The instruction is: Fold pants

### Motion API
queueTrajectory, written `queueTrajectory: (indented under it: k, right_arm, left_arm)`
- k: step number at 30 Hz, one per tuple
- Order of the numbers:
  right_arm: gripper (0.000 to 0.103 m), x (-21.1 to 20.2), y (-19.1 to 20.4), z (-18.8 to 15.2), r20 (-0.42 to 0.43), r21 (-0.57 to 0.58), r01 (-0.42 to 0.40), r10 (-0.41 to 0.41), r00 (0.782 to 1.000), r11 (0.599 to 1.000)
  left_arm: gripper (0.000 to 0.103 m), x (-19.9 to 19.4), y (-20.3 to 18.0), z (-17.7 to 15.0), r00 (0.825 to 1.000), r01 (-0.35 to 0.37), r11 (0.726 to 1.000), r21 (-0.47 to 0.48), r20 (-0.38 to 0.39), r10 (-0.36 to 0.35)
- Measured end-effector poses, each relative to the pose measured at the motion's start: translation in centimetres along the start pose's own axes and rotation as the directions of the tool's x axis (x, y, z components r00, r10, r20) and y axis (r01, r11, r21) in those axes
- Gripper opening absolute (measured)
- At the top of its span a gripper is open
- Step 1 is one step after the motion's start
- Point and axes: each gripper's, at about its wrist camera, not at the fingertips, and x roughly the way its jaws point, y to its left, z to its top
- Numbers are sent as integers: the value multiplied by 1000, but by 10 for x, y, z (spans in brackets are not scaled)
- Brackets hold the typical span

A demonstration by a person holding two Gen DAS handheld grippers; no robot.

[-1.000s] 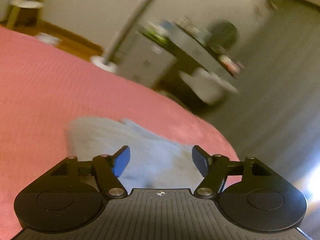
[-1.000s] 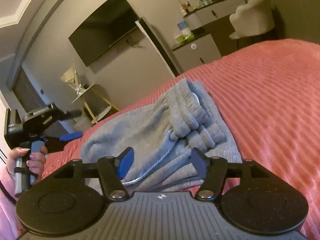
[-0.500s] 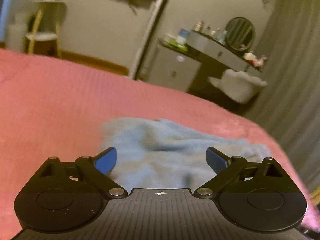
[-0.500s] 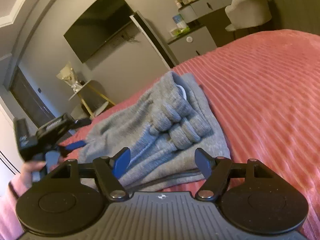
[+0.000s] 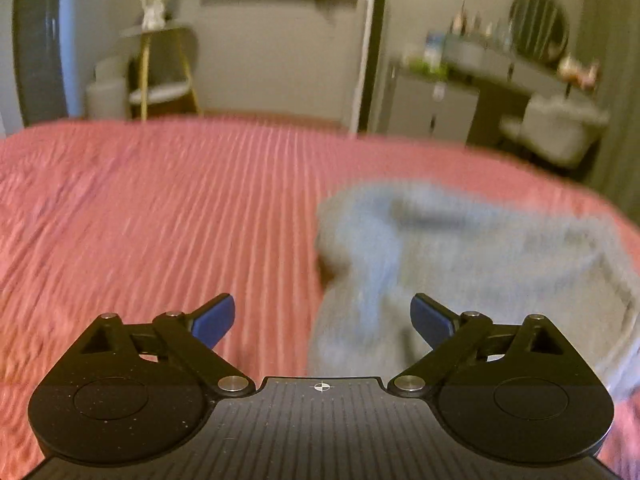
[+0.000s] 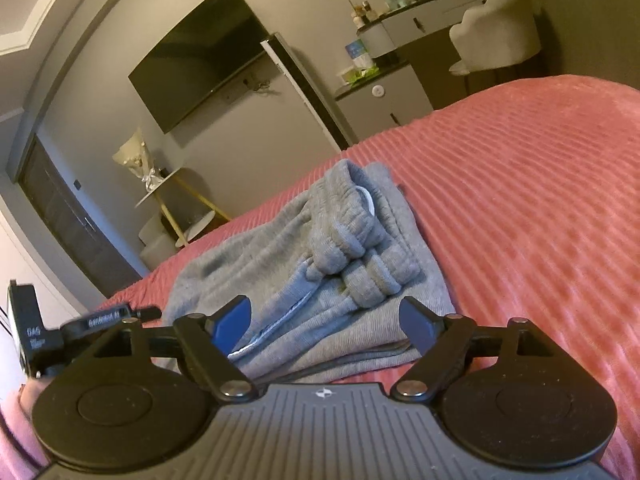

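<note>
Sweatpants (image 6: 320,264) sit folded on the pink bedspread (image 6: 520,200), blurred in the left view; left hand-held gripper (image 5: 322,320) gapes empty, right hand-held gripper (image 6: 324,324) has just been spreading wide, gripping nothing.

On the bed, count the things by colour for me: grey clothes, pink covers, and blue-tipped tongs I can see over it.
Grey: 1, the folded pants
Pink: 1, the ribbed bedspread
Blue-tipped: 2, the left tongs and the right tongs, both open with nothing gripped
Total: 4
</note>
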Motion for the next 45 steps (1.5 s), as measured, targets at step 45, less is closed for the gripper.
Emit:
queueTrajectory:
  k: [45]
  right_arm:
    - [86,-48,123,-26,-211,-409,428,-540,815,806]
  left_arm:
    - [101,-131,-88,-83,990,26,999,45,-140,-20]
